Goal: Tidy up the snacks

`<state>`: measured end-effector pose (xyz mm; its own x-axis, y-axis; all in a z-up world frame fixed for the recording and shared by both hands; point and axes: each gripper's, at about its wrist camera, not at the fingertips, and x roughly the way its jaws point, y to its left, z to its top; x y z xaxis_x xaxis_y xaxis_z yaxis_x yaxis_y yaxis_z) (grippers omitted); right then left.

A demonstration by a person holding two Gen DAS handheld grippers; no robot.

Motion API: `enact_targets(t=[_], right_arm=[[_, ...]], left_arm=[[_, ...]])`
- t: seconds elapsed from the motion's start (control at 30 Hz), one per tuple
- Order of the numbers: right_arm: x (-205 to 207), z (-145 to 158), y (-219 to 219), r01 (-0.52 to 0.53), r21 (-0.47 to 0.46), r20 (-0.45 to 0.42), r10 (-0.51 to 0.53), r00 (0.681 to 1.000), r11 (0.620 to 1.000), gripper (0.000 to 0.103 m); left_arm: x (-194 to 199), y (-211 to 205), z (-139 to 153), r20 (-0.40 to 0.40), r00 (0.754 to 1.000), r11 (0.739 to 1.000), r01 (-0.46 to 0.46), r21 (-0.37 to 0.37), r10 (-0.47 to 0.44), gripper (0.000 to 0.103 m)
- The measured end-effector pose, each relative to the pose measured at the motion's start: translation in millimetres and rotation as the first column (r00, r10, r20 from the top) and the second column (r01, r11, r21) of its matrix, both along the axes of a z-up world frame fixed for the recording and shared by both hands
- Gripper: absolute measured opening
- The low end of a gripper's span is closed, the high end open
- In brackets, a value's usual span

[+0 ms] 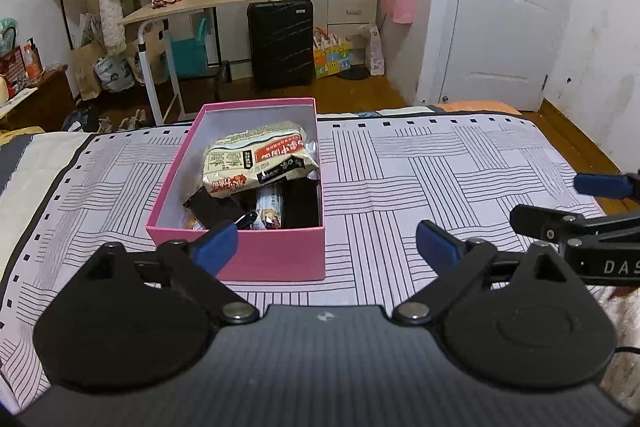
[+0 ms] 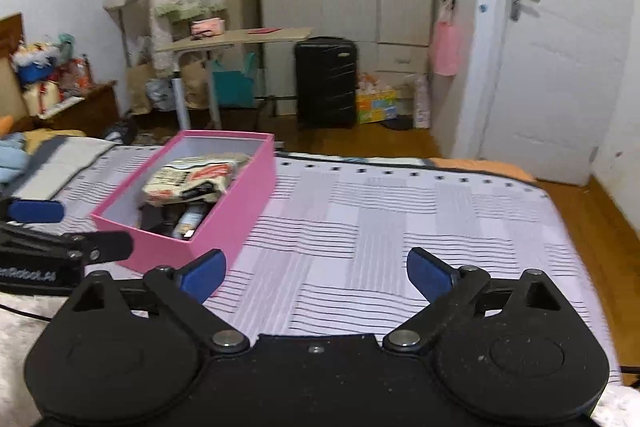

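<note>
Left gripper (image 1: 326,247) sits lowest in its view, jaws spread wide, nothing between them, its left pad (image 1: 214,247) showing against the near end of the pink box (image 1: 256,255). Right gripper (image 2: 316,273) is just as wide and just as empty, hanging over bare bedspread (image 2: 400,219) with the box off to its left.

And the snacks (image 1: 256,163)? All in the box, which rests on the bed towards its far edge: a big pale noodle pack on top, dark wrappers and a small bar (image 1: 269,211) below. No loose packet shows on the spread in either view.

So this looks like the wrap-up, or a last tidy. If anything needs settling, go for the top pack: come down from above, pinch its crimped edge lightly, and keep the pads off the thin box wall, which would likely slide on the soft cloth.
</note>
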<state>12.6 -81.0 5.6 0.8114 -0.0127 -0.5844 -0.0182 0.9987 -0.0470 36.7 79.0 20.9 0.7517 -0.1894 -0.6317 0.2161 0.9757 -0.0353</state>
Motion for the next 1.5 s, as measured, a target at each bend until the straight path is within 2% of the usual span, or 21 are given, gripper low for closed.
enact_targets(t=[0.23, 0.43, 0.57, 0.83, 1.5], right_arm=[[-12.2, -0.2, 1.3, 0.084, 0.002, 0.011, -0.084, 0.996, 0.996, 0.099], [-23.0, 3.0, 1.4, 0.119, 0.026, 0.004, -0.12, 0.993, 0.993, 0.099], [-24.8, 4.1, 2.5, 0.14, 0.008, 0.002, -0.14, 0.99, 0.99, 0.099], [-26.4, 5.5, 6.1, 0.147, -0.014, -0.001, -0.147, 0.989, 0.989, 0.099], [-22.7, -1.5, 4.7, 0.175, -0.037, -0.017, -0.175, 0.984, 0.984, 0.099]], left_arm=[[-6.8, -7.3, -6.0, -0.017, 1.0, 1.0, -0.003, 0.03, 0.004, 0.098], [-14.8, -7.3, -5.8, -0.015, 1.0, 1.0, -0.023, 0.003, 0.023, 0.098], [-18.6, -6.6, -7.0, -0.015, 1.0, 1.0, -0.027, 0.013, 0.027, 0.098], [-22.6, -8.8, -8.5, 0.006, 0.998, 0.996, -0.062, 0.056, 0.062, 0.098], [-23.4, -8.2, -7.6, 0.022, 0.996, 0.995, -0.084, 0.048, 0.084, 0.099]])
